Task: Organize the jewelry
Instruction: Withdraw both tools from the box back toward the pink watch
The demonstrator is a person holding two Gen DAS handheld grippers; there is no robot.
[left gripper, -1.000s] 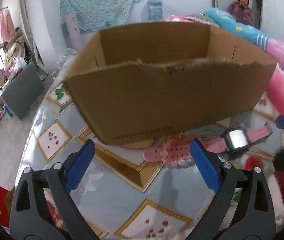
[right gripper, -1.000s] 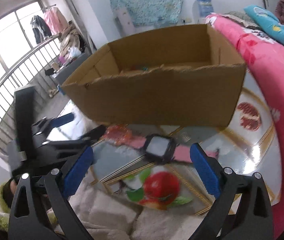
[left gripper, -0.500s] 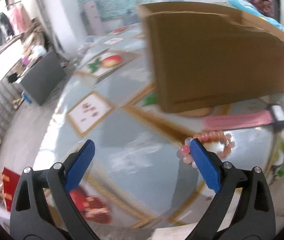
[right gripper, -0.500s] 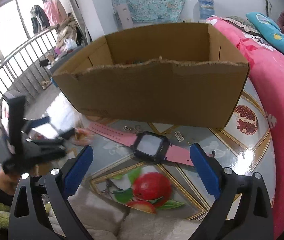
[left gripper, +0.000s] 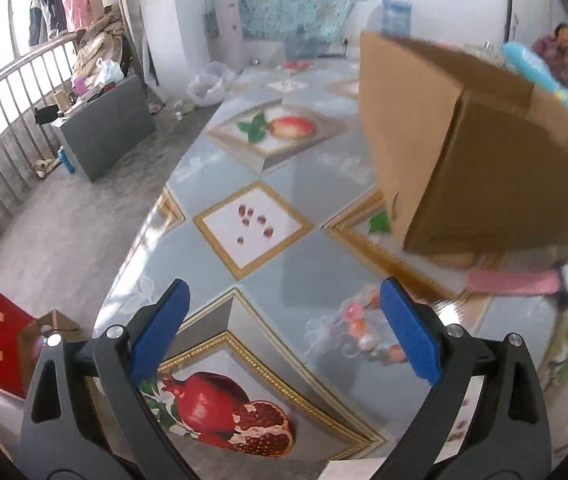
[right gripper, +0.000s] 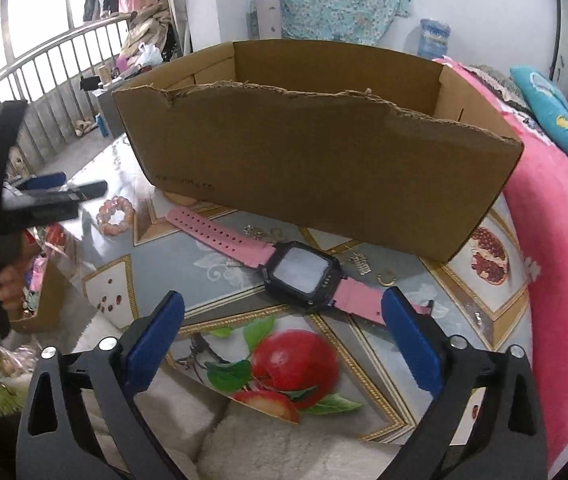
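Fruit-print table (right gripper: pixel 219 264) by a railing, pink bedding at 3. Box (right gripper: pixel 316 168) sits at 12 w/ top open, prob. so I can drop pieces in. Watch (right gripper: pixel 304 272) lies flat btwn my R tongs (right gripper: pixel 281 328), which gape wide, empty, lined up for it. L tongs (left gripper: pixel 281 328) also wide, empty; bracelet (left gripper: pixel 358 330) blurry at their 2 on the table, beside the R pad.

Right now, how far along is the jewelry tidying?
Barely started, it seems. The pink watch, bead bracelet and small metal trinkets all lie on the table in front of the cardboard box, whose inside is mostly hidden. Both the left gripper and right gripper are open, holding nothing. Everything visible is left to put away.
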